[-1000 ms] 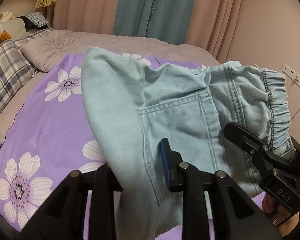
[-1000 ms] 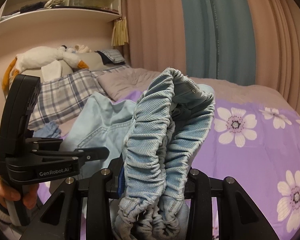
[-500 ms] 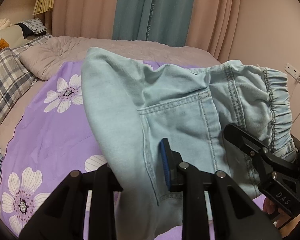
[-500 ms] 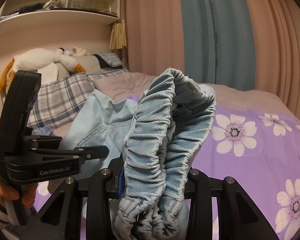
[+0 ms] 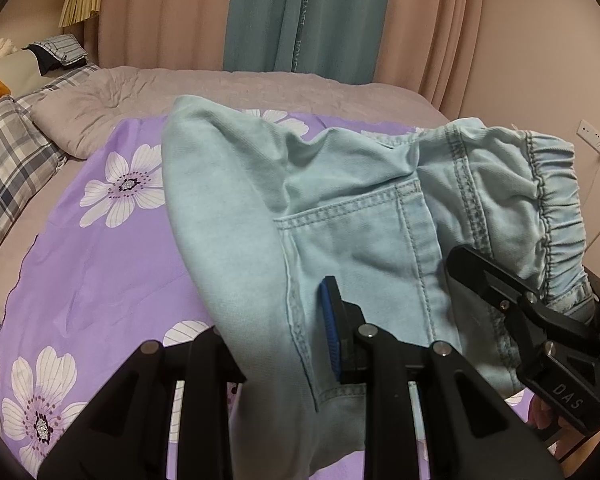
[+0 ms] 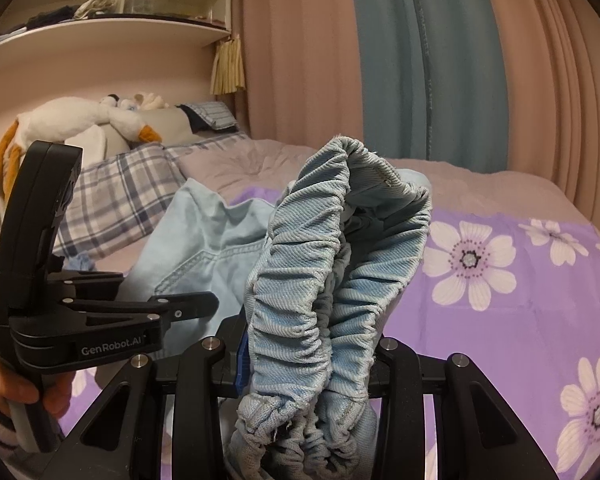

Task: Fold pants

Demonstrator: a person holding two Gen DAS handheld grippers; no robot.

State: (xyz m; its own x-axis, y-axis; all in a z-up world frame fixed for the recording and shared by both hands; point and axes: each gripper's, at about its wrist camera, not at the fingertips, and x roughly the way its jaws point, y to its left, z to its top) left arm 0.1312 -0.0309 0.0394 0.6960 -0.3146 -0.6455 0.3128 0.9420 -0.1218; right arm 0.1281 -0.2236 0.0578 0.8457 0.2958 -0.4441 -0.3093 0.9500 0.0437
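- Left gripper [image 5: 283, 340]: matte blk plastic, two angular A-frame arms w/ triangular cut-outs, silver round screw heads on top of each arm.
- Blue ribbed pad on its finger [image 5: 328, 328], edge-on.
- Seen from right cam, same tool's side reads "GenRobot.AI" in white; tall blk slab upright, small silver rivets along its linkage bars.
- Right gripper [image 6: 308, 364]: same blk build, four silver screws across the front, blue pad edge showing.
- From left cam its body shows "DAS" in pale letters.
- Left hand [image 6: 7, 390] on a grey handle; cuff light w/ dark stripes.
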